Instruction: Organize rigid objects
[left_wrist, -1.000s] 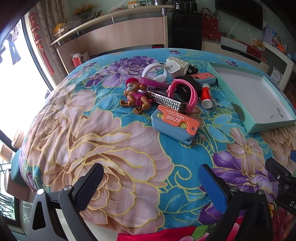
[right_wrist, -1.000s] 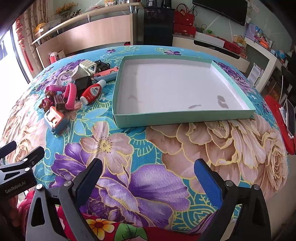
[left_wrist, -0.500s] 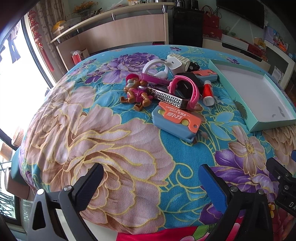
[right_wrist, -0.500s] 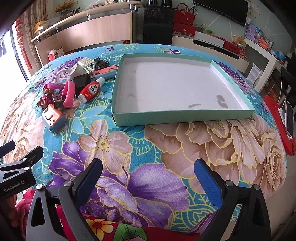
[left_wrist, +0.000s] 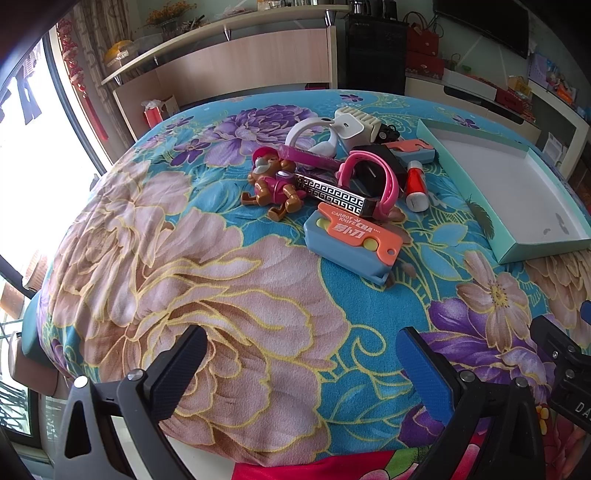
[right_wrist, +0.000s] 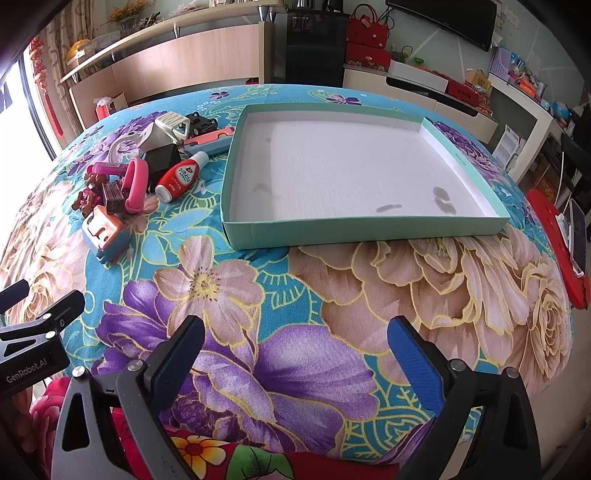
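A heap of small objects lies on the flowered cloth: a blue and orange carrot knife box (left_wrist: 352, 240) (right_wrist: 105, 232), a brown monkey toy (left_wrist: 275, 182), a patterned harmonica (left_wrist: 334, 195), a pink band (left_wrist: 386, 177) (right_wrist: 135, 184), a red and white bottle (left_wrist: 415, 182) (right_wrist: 181, 177), a white charger (left_wrist: 351, 125). A shallow teal tray (right_wrist: 364, 229) (left_wrist: 476, 195) with a white floor stands empty to the heap's right. My left gripper (left_wrist: 301, 363) hangs open near the table's front edge, short of the knife box. My right gripper (right_wrist: 295, 354) is open too, in front of the tray.
The table drops away at the left and front edges. A red stool (right_wrist: 561, 251) with a phone on it stands at the right. Behind the table run a wooden counter (left_wrist: 236, 59), a black cabinet (right_wrist: 314, 48) and low white shelves.
Both grippers have crept forward a little toward the heap and the tray, which look slightly larger. Nothing on the table has moved; both grippers stay open.
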